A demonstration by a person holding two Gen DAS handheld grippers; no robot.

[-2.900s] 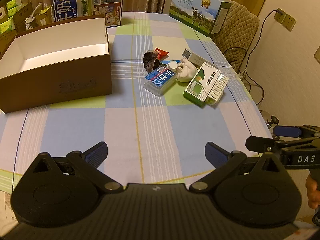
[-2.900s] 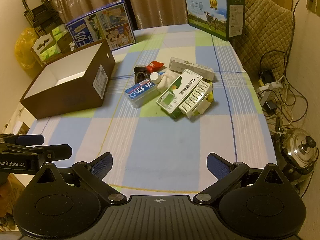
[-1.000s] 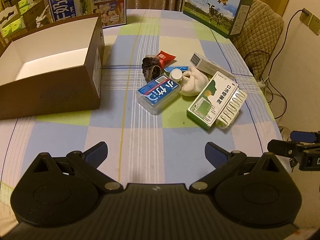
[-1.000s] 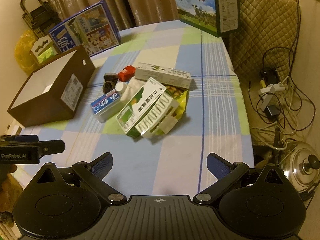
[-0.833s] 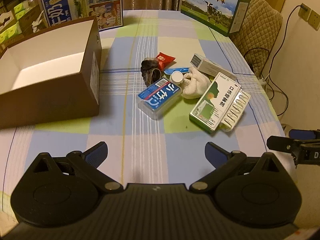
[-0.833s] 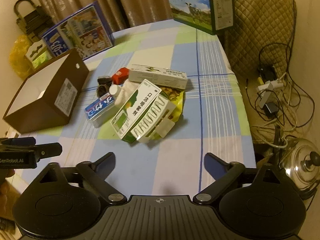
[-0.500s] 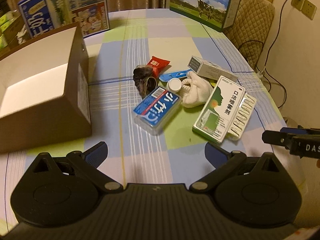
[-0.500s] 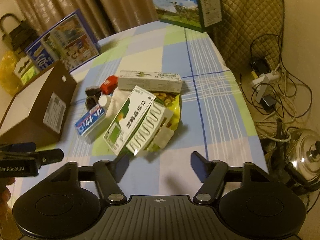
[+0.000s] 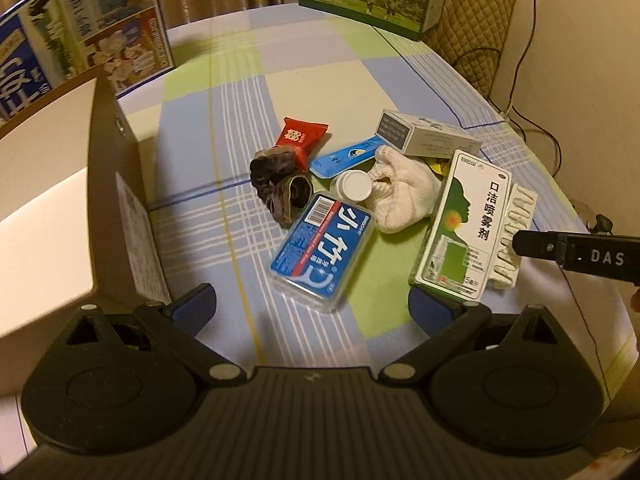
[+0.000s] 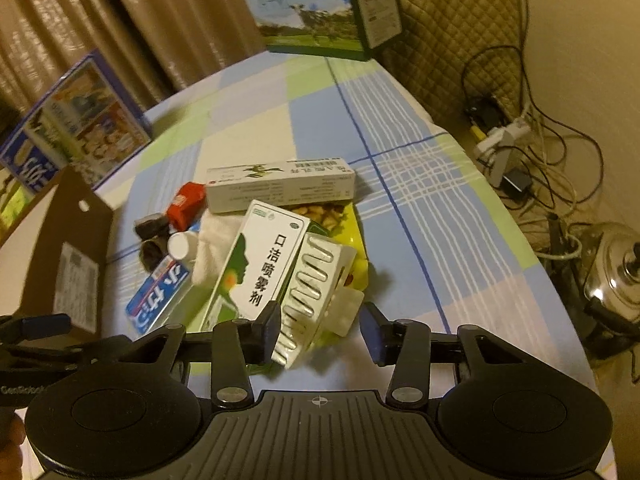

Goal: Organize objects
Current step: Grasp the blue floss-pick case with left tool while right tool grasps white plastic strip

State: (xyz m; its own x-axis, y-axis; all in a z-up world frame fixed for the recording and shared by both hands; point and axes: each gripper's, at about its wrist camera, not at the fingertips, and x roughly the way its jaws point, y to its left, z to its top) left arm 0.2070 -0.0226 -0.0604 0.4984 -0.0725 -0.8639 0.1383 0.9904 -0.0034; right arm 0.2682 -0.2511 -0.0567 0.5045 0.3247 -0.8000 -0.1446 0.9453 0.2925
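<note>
Checked cloth on the table point(image 9: 224, 92), pale blue, green and cream squares; small clutter heaped toward the right edge. Brown cardboard box point(image 9: 108, 184) open-topped at the left edge, white inside, paper label on its side. Glossy green-and-white spray carton point(image 9: 464, 232) lying flat, silvery blister strip of capsules point(image 10: 312, 280) propped against its right side on a yellow snack bag point(image 10: 356, 240). Clear plastic case with blue label point(image 9: 324, 252) beside it; fuzzy white knit lump point(image 9: 400, 192), round white bottle cap point(image 9: 354, 186), dark crumpled scrunchie point(image 9: 280, 188), red foil sachet point(image 9: 300, 138), flat blue sachet point(image 9: 344, 156), long grey-white carton point(image 9: 428, 138) behind. Two big printed milk cartons upright at the far edge.

Right gripper point(image 10: 320, 332) low over the near end of the blister strip, fingers partly spread either side of it, not closed on it yet. Left gripper point(image 9: 312, 308) hovering near the near edge, blue-padded fingers point(image 9: 192, 308) spread wide, nothing between them.
</note>
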